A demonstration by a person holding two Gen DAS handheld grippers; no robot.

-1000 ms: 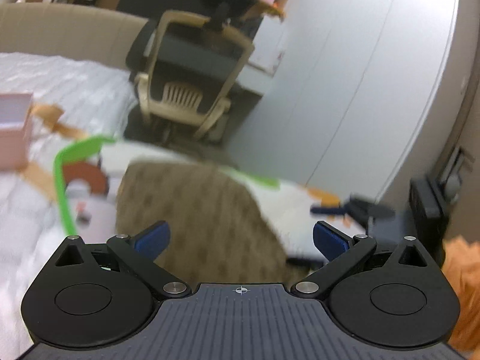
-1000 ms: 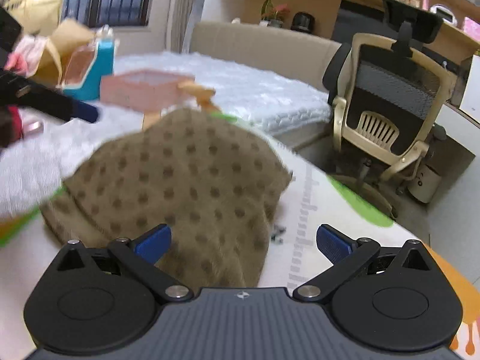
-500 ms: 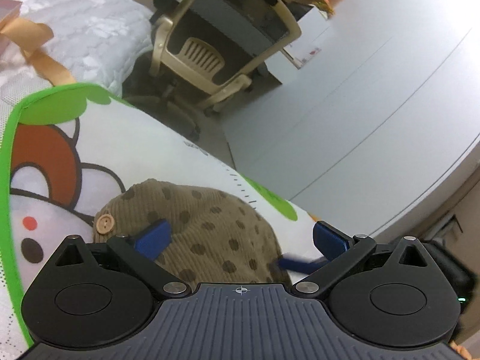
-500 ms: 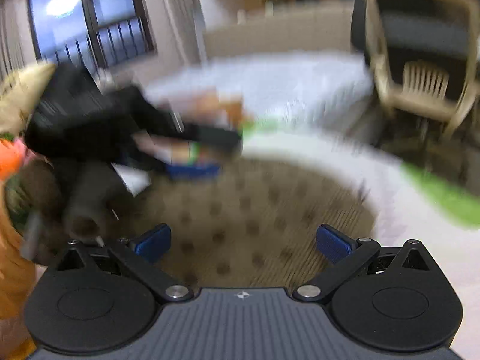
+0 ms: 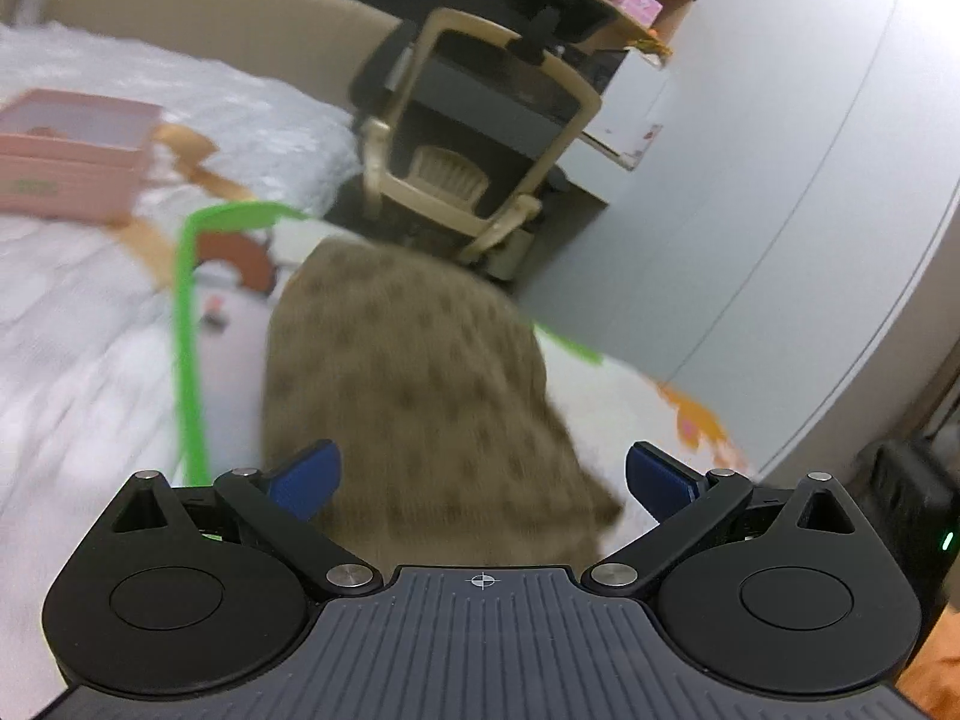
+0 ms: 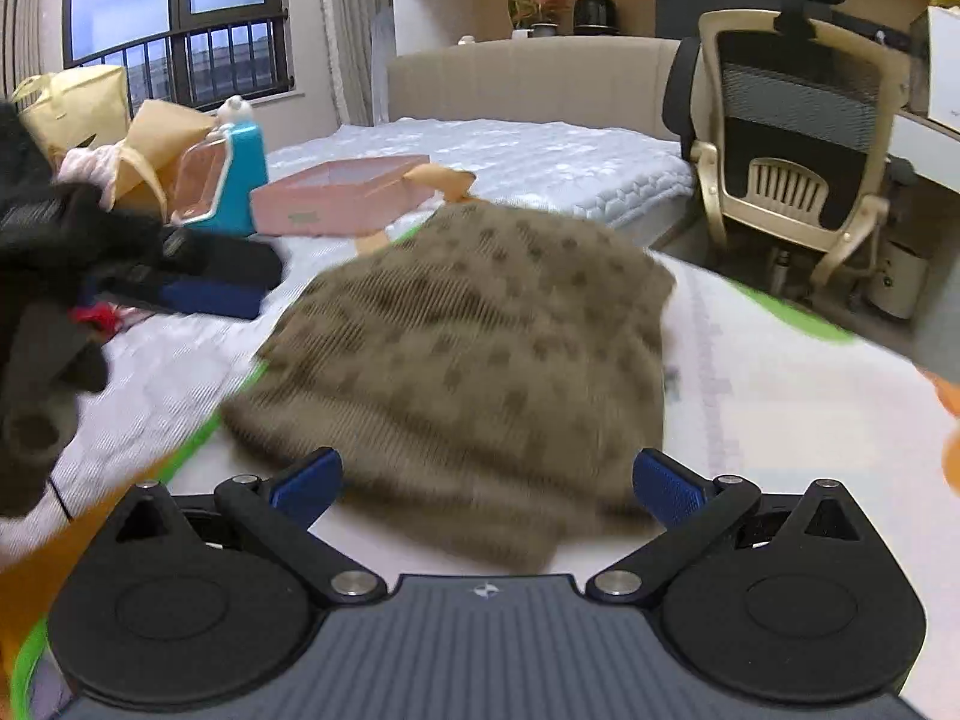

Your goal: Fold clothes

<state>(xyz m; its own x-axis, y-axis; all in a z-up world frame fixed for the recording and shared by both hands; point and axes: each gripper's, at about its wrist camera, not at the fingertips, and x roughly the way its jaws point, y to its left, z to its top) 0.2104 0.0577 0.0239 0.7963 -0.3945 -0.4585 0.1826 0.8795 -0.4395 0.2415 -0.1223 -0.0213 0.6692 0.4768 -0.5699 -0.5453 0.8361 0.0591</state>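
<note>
Blue-padded fingers of the left gripper are spread wide with nothing between them, just above the near end of a brown corduroy garment with dark dots. The right gripper is likewise spread, its fingers on either side of the same garment's near hem without pinching it. The garment lies in a blurred, rounded heap on a white play mat with a green border spread over the bed. Beyond it sits an open pink box bearing a small green label too blurred to read, then a teal container and paper bags. A beige mesh office chair stands beside the bed.
</note>
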